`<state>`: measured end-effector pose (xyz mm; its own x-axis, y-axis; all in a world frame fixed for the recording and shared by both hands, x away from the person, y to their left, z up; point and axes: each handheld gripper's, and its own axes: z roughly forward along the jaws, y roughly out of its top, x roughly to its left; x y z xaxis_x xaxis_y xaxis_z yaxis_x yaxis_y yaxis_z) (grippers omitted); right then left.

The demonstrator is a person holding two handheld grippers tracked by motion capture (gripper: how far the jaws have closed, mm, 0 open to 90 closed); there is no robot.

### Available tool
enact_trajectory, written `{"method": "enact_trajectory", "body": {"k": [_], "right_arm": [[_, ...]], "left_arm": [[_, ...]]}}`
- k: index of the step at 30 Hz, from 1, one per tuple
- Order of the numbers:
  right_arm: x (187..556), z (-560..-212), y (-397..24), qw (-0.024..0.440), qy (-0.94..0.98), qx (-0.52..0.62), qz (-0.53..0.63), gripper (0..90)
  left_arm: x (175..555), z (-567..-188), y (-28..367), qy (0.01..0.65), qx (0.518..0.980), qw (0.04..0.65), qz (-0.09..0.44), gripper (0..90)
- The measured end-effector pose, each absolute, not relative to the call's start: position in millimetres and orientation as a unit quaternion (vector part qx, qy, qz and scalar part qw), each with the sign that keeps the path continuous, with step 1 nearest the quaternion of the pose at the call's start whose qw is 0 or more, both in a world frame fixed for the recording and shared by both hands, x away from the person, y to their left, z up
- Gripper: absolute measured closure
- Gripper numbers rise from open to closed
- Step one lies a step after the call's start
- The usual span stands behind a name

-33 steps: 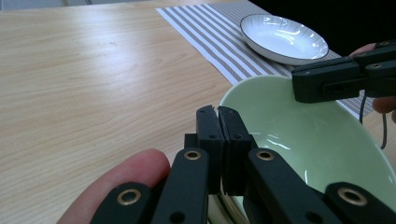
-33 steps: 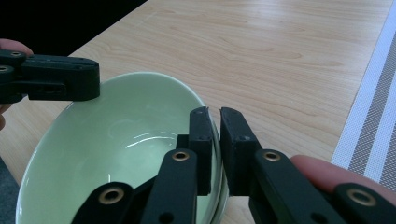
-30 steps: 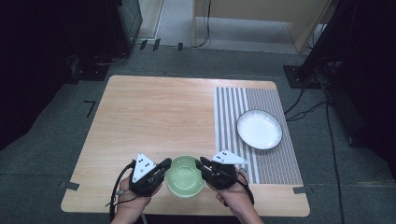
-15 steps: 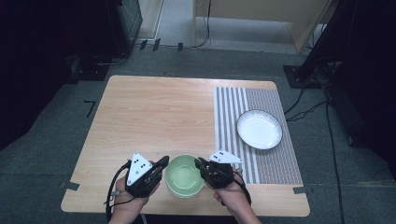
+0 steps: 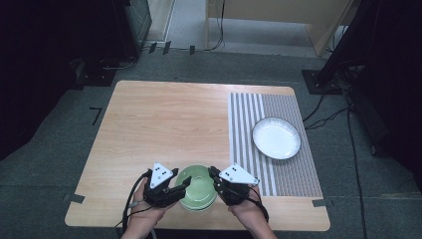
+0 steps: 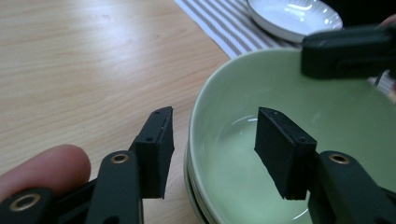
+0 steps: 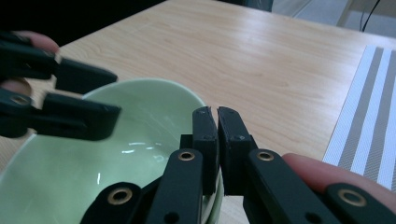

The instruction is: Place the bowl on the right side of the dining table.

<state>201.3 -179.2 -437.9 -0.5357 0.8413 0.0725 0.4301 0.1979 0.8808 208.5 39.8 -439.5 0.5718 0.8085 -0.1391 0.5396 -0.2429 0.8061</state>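
The green bowl sits at the table's near edge, between the two grippers, and there looks to be a second bowl stacked under it, though only rims show. The left gripper has just been opening, its jaws now partly apart and straddling the bowl's rim without pressing it, one pad inside. The right gripper is pinched on the opposite rim, pads nearly meeting, the wall between them mostly hidden. The white plate rests well apart on the striped mat.
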Motion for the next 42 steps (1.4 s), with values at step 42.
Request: {"method": "enact_trajectory", "body": {"k": [42], "right_arm": [[214.7, -442.4, -183.4, 0.092, 0.744, 0.482, 0.453, 68.4]], "left_arm": [[174.4, -423.5, 24.6, 0.342, 0.725, 0.483, 0.352, 84.3]]}}
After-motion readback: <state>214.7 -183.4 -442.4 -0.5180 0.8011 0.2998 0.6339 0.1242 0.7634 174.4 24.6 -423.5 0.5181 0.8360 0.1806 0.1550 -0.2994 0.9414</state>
